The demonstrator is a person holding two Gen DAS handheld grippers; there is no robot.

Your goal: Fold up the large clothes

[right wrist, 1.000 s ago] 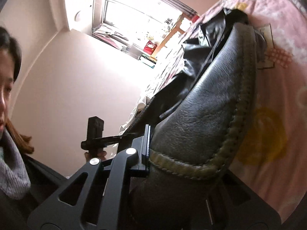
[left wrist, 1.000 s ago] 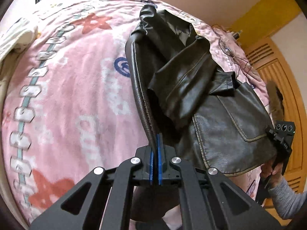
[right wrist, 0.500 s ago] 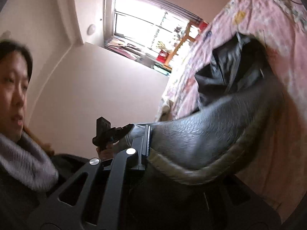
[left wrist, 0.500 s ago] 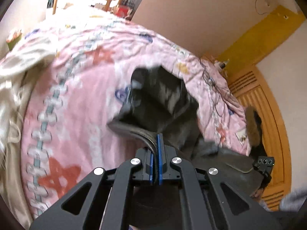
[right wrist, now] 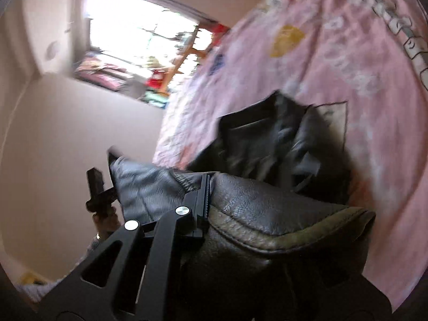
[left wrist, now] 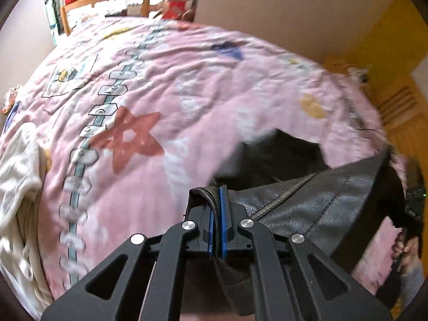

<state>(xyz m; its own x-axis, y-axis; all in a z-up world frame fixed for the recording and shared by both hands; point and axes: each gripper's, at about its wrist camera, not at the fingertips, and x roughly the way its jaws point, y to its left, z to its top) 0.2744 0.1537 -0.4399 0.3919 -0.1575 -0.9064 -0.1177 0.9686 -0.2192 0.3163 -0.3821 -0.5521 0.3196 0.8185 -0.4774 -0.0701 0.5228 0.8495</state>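
A dark brown leather jacket (left wrist: pixel 315 203) hangs between my two grippers above a pink patterned bedspread (left wrist: pixel 187 85). My left gripper (left wrist: pixel 217 195) is shut on the jacket's stitched edge, pinched between its blue pads. In the right wrist view my right gripper (right wrist: pixel 207 187) is shut on another edge of the jacket (right wrist: pixel 267 208), whose leather bulges over and hides the right finger. The jacket's far part rests crumpled on the bed (right wrist: pixel 281 139). The other gripper shows in each view, at the right edge (left wrist: pixel 413 208) and at the left (right wrist: pixel 97 190).
A cream garment (left wrist: pixel 18 176) lies at the bed's left edge. A wooden headboard (left wrist: pixel 107 0) with clutter stands at the far end. A yellow-orange louvred wardrobe (left wrist: pixel 398 107) is at the right. A bright window (right wrist: pixel 139 40) is behind the bed.
Both grippers have lifted and pulled the jacket's held edge up and toward me. The jacket, spread over the bed before, now hangs stretched between the grippers with only its far part on the bed.
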